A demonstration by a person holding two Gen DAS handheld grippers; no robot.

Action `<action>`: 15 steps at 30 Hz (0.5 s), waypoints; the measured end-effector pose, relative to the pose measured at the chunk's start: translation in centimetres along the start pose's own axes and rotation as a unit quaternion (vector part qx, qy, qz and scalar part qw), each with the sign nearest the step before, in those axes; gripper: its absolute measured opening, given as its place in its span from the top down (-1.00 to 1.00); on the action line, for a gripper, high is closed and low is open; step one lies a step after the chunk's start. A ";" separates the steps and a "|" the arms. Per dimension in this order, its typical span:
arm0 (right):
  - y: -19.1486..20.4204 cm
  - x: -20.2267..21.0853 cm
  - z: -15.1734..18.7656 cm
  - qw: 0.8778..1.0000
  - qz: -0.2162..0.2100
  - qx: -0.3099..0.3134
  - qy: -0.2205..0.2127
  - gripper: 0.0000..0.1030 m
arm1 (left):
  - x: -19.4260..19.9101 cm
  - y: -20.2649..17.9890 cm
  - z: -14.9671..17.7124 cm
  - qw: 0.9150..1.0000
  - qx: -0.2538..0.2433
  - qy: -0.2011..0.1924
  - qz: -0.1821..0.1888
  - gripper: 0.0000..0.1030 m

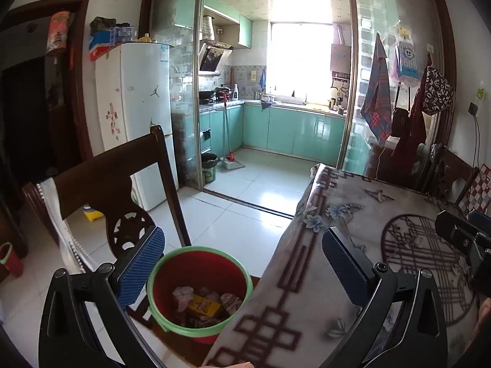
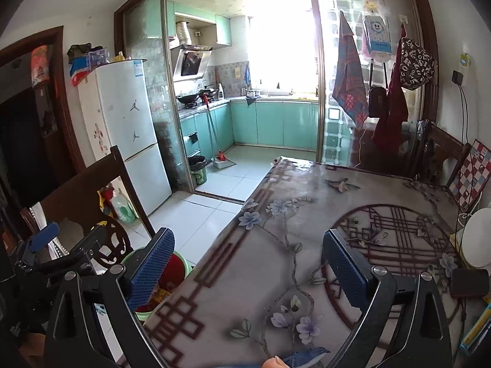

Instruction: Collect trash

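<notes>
The left gripper (image 1: 242, 263) stood released, its blue pads spread wide with nothing between them. In the left wrist view it pointed over a red bin with a green rim (image 1: 199, 288), low in the centre of the frame, just beside the edge of the surface (image 1: 343, 214). The bin's contents were visible only here: crumpled paper (image 1: 181, 296) and a yellow box (image 1: 206, 305) lying among other scraps at the bottom. The bin sat by a dark wooden chair (image 1: 113, 181) at lower left; whether it rested on the chair seat or the floor could not be told.

The right gripper (image 2: 248, 259) was likewise released and empty, jaws at full spread. The right wrist view showed the bin (image 2: 178, 271) only in part at lower left, mostly hidden behind the gripper's left pad, its contents largely out of sight. This view covered far more of the surface (image 2: 307, 190) – a floral cloth with a dark circular lattice – and items at the right edge not seen from the left: a white round object (image 2: 477, 239) and a dark flat object (image 2: 469, 282) just below it.

Each view caught the other gripper at its margin – the right gripper (image 1: 463, 239) at the right edge of the left view, the left gripper (image 2: 52, 251) at the lower left of the right view. Both showed a white refrigerator (image 1: 138, 116) and the green kitchen beyond.
</notes>
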State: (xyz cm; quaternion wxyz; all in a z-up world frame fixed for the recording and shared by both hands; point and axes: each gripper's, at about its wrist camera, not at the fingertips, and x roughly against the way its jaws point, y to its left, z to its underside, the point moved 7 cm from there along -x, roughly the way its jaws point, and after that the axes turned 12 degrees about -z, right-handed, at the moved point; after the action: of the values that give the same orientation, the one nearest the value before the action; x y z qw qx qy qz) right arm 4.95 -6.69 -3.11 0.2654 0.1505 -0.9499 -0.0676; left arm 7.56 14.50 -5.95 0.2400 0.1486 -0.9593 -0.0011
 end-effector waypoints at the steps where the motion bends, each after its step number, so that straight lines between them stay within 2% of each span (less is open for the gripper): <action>1: -0.3 0.3 0.1 1.000 0.000 0.000 0.002 -0.90 | 0.2 -0.4 0.0 1.000 0.000 0.006 0.003 -1.00; 15: -3.8 2.8 0.4 1.000 0.012 -0.009 0.009 -0.90 | 2.8 -2.5 0.0 1.000 -0.009 0.002 -0.011 -1.00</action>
State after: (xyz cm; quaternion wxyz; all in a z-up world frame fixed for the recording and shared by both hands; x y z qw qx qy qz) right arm 3.42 -11.16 -2.84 0.2756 0.1377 -0.9486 -0.0718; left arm 5.87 11.29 -4.84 0.2432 0.1573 -0.9571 -0.0121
